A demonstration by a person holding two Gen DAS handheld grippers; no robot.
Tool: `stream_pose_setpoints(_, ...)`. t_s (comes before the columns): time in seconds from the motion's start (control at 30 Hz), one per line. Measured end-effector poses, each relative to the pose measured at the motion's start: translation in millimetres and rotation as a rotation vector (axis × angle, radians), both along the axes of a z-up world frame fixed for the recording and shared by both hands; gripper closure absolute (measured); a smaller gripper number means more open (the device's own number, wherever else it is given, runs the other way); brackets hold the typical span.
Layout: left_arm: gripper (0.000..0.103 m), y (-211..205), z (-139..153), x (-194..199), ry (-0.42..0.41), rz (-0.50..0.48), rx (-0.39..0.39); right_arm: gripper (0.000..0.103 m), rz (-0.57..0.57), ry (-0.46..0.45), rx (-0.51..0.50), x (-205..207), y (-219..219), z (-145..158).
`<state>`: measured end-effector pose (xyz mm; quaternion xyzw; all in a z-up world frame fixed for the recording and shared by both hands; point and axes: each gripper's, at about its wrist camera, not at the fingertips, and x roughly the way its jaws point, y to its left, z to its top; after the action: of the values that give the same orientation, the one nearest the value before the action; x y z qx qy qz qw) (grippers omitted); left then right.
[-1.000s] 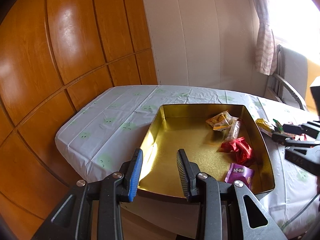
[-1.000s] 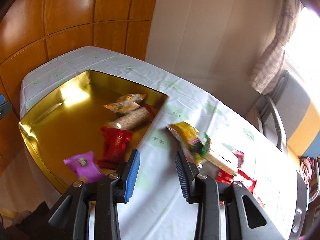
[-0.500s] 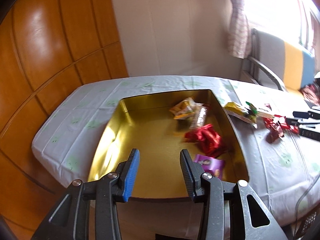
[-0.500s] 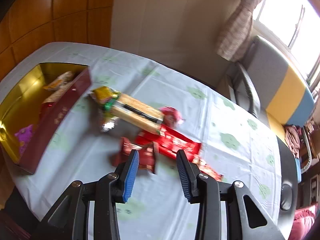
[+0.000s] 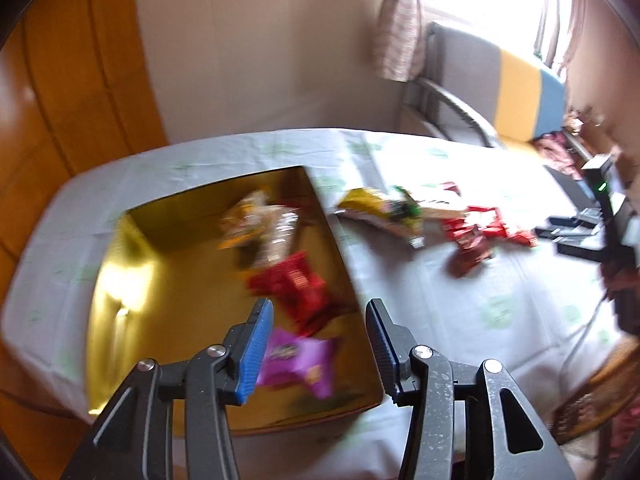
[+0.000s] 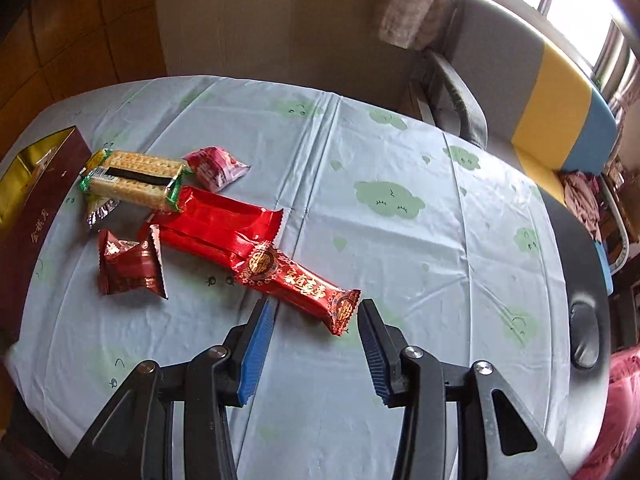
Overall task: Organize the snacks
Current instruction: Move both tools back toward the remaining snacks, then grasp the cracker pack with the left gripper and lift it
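1. Snack bar (image 6: 298, 283) in a glossy red wrapper with gold print lies low in the centre of the frame, just above the right gripper (image 6: 316, 334), whose jaws are spread wide and empty.
2. Cracker pack (image 6: 134, 179), crinkly red packets (image 6: 130, 266) and a long red foil pack (image 6: 216, 226) cluster at the left on the tablecloth (image 6: 400, 240).
3. Left gripper (image 5: 320, 340) gapes wide over the gold tin (image 5: 168, 280), which holds a purple packet (image 5: 298, 362).

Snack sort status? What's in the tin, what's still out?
Done: about four packets lie in the gold tin, among them a red one and a purple one. In hand: nothing; the left gripper and right gripper are both open, the right one at the red-gold bar. Left: that bar, the cracker pack and several red packets on the table.
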<state>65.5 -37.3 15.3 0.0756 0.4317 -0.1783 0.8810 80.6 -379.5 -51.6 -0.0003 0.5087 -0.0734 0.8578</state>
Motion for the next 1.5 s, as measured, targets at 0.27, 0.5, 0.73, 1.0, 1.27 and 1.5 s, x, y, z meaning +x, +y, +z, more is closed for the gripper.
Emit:
stream_pose_setpoints(0.27, 0.022, -93.2, -2.2, 40.3, -0.069, -0.268, 0.150, 0.058, -0.032, -0.039, 0.109, 0.0, -8.4, 11.4)
stream_pose_setpoints(0.5, 0.022, -172.8, -25.3, 77.8, -0.093, -0.476, 0.321, 0.058, 0.013, -0.023, 0.133, 2.3, -1.5, 9.0)
stream_pose_setpoints(0.73, 0.022, -220.2, -66.0, 107.4, -0.067, -0.626, 0.467, 0.058, 0.019, -0.013, 0.126, 3.8, -2.0, 8.7)
stream_pose_setpoints(1.0, 0.022, -240.6, -96.7, 126.4, -0.007, -0.753, 0.552, 0.058, 0.012, -0.011, 0.145, 4.8, -3.1, 8.9)
stream_pose_setpoints(1.27, 0.085, -232.6, -89.4, 124.9, 0.041, -0.633, 0.376, 0.058, 0.009, -0.010, 0.105, 3.5, -2.0, 8.7)
stream_pose_setpoints(1.5, 0.085, -199.7, -64.2, 81.0, 0.071, -0.553, 0.164, 0.058, -0.013, -0.006, 0.078, 2.0, -5.3, 8.3)
